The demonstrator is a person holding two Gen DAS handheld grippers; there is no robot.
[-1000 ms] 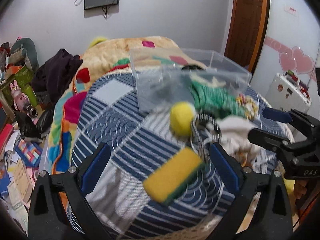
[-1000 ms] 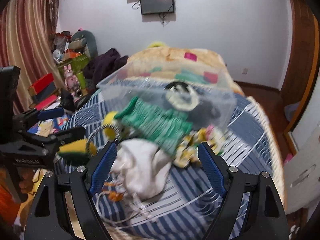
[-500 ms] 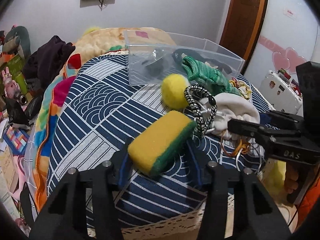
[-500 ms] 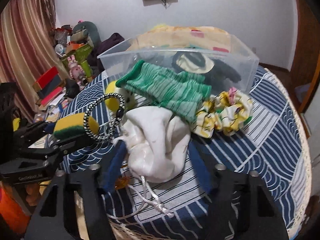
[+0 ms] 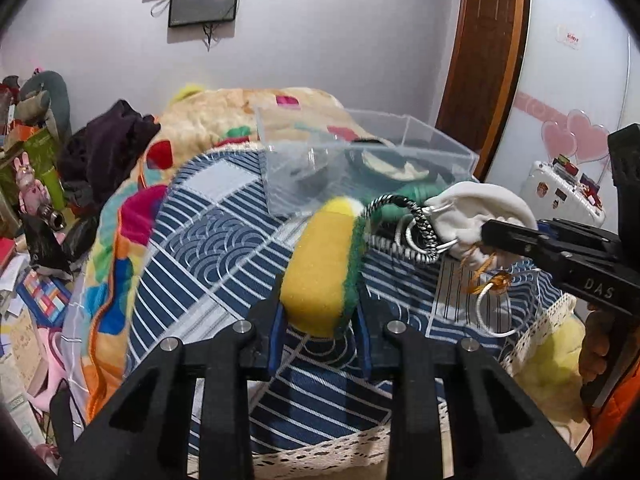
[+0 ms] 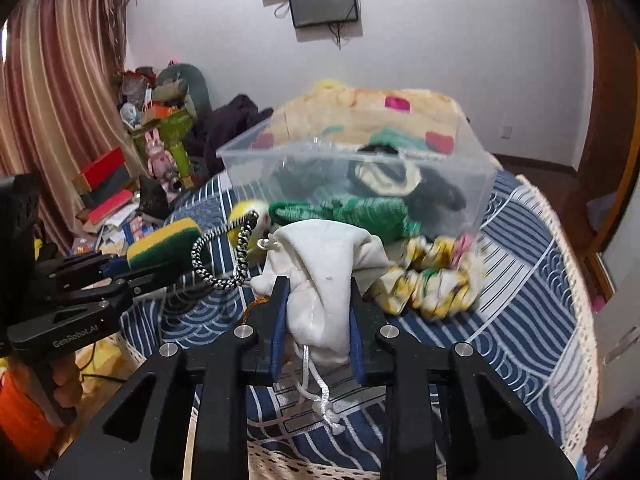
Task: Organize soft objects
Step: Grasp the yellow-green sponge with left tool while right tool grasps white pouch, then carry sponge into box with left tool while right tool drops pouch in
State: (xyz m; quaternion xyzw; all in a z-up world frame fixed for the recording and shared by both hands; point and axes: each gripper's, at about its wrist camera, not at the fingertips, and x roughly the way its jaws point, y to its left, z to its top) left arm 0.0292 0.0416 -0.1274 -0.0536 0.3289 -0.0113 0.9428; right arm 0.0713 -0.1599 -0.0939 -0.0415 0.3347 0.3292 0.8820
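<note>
A yellow sponge with a green scrub side (image 5: 320,268) stands on end between the blue pads of my left gripper (image 5: 320,304), whose jaws are closing and press on it. A white drawstring pouch (image 6: 332,276) sits squeezed in my right gripper (image 6: 318,292), jaws also closing on it. A black-and-white braided cord loop (image 6: 224,256) hangs between sponge and pouch. Behind them stands a clear plastic bin (image 6: 360,160) with dark soft items inside. In front of the bin lie a yellow ball (image 6: 248,212), a green knit piece (image 6: 352,212) and a yellow-white scrunchie (image 6: 432,280).
Everything rests on a bed with a blue-and-white patterned cover (image 5: 208,248) and a colourful blanket (image 5: 120,240) along its left side. Toys, books and boxes (image 6: 120,200) crowd the floor at the left. A white suitcase (image 5: 560,192) stands at the right.
Both grippers went from wide open to closed, the left onto the sponge and the right onto the white pouch. The sponge now stands tilted up off the cover.
</note>
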